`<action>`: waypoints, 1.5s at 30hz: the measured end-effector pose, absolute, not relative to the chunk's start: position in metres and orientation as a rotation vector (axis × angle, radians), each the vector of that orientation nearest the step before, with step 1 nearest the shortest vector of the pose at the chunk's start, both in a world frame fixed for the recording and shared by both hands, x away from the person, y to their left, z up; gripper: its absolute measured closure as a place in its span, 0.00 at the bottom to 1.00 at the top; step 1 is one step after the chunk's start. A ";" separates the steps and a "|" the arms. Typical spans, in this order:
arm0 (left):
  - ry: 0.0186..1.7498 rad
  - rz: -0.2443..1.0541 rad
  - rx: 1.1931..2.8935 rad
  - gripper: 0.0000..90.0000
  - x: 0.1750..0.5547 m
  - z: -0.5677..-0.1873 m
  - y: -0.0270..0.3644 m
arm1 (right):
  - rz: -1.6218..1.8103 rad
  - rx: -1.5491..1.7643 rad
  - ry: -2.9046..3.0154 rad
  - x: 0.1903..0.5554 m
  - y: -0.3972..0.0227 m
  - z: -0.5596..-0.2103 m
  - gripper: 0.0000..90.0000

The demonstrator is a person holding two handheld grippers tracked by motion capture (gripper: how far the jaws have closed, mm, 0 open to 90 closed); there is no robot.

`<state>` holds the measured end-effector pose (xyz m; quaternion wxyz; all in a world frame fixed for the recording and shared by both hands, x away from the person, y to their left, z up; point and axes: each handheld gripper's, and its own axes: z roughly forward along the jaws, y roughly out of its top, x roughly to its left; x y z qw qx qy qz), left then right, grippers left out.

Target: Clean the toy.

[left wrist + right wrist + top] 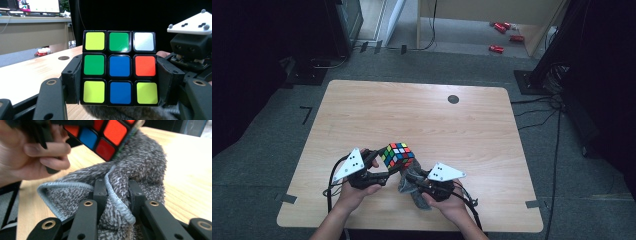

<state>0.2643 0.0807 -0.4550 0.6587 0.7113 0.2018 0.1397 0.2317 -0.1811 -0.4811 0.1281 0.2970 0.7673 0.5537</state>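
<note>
The square puzzle cube with shiny coloured tiles and black edges (397,154) sits above the near middle of the light wooden counter (422,120). The left gripper (379,167) squeezes it tight from both sides with its hard black jaws. The fluffy grey cloth with a pale blue stitched edge (125,175) is bunched up and pinched in the right gripper (116,195). The soft cloth touches the cube from below. A small dark round spot (453,99) sits on the far part of the counter.
</note>
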 end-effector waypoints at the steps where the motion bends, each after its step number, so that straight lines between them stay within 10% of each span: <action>1: 0.458 0.314 1.610 0.39 0.264 -0.455 0.081 | 1.604 0.874 2.217 0.232 -0.183 -0.481 0.83; 45: 0.427 0.278 1.632 0.39 0.262 -0.459 0.074 | 1.736 0.919 1.918 0.224 -0.205 -0.450 0.84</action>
